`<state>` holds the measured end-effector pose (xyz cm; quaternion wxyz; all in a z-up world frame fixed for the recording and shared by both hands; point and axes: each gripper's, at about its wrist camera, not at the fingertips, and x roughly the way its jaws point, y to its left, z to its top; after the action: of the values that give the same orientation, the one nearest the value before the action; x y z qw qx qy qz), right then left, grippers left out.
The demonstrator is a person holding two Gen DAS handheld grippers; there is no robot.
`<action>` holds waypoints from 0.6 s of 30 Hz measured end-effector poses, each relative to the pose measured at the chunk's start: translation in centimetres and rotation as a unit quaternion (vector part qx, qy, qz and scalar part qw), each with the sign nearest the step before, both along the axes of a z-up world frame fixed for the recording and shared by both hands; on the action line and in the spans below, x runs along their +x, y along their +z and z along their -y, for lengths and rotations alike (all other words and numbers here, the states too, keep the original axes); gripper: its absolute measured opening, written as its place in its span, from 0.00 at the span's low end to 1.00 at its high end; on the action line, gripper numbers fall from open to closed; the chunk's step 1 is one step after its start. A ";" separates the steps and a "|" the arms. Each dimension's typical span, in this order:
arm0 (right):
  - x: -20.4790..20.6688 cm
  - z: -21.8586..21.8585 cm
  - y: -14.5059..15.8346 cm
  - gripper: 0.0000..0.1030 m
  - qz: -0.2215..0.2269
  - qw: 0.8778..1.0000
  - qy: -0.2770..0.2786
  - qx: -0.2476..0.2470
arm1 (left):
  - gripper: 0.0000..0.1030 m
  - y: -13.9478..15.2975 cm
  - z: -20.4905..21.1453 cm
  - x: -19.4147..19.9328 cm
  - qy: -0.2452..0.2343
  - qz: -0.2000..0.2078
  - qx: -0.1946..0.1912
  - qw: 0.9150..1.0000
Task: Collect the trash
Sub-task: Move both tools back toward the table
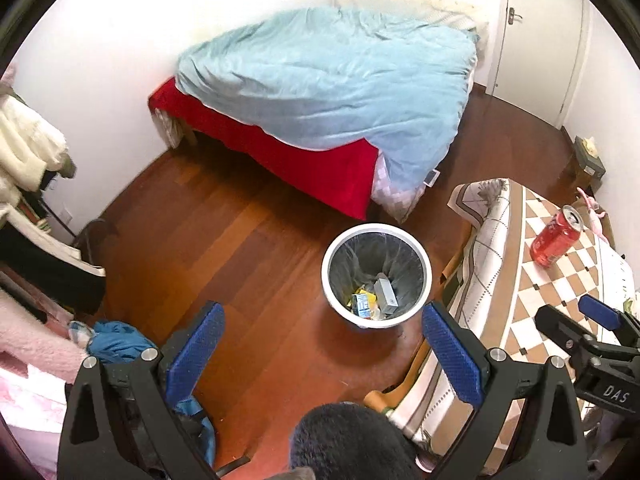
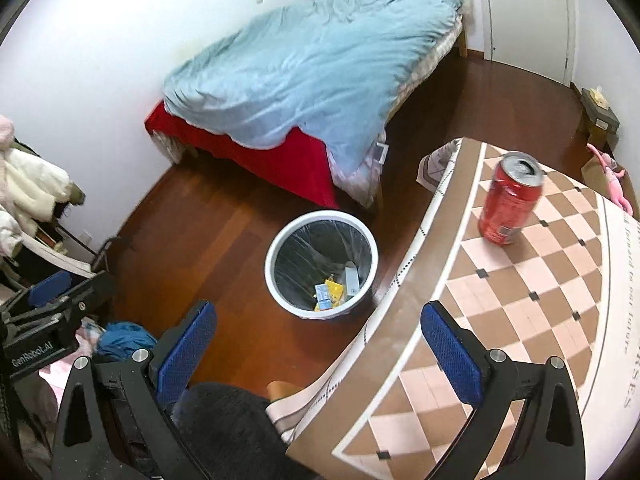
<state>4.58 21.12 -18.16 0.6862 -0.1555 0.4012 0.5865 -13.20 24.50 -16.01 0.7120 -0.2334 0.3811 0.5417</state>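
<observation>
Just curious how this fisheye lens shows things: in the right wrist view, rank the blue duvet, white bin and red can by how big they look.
1. blue duvet
2. white bin
3. red can, enlarged by nearness.

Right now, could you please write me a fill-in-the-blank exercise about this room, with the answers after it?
1. The red can stands upright on the checkered ____.
2. The white trash bin stands on the wooden ____.
3. Both the left gripper and the right gripper are ____, holding nothing.
4. The bed's duvet is light ____.

Missing words: tablecloth; floor; open; blue
</observation>
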 end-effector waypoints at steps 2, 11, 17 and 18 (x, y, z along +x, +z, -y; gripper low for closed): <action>0.7 2.0 0.8 1.00 -0.013 1.000 -0.006 0.013 | 0.98 0.6 1.3 0.5 -0.005 0.002 0.006 1.000; 8.6 10.3 0.4 1.00 -0.064 0.993 -0.101 0.023 | 0.98 -1.0 6.3 8.9 -0.032 0.006 0.010 0.999; 19.9 16.5 -2.7 1.00 -0.046 0.973 -0.217 -0.054 | 0.98 -7.2 9.4 19.6 -0.079 -0.030 -0.038 0.996; 21.7 17.2 -3.2 1.00 -0.042 0.969 -0.233 -0.066 | 0.98 -8.1 9.9 21.1 -0.087 -0.036 -0.046 0.995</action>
<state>26.27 3.95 -21.39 0.7747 -0.0776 0.4927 0.3886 7.93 14.62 -24.11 0.7310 -0.2121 0.4495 0.4675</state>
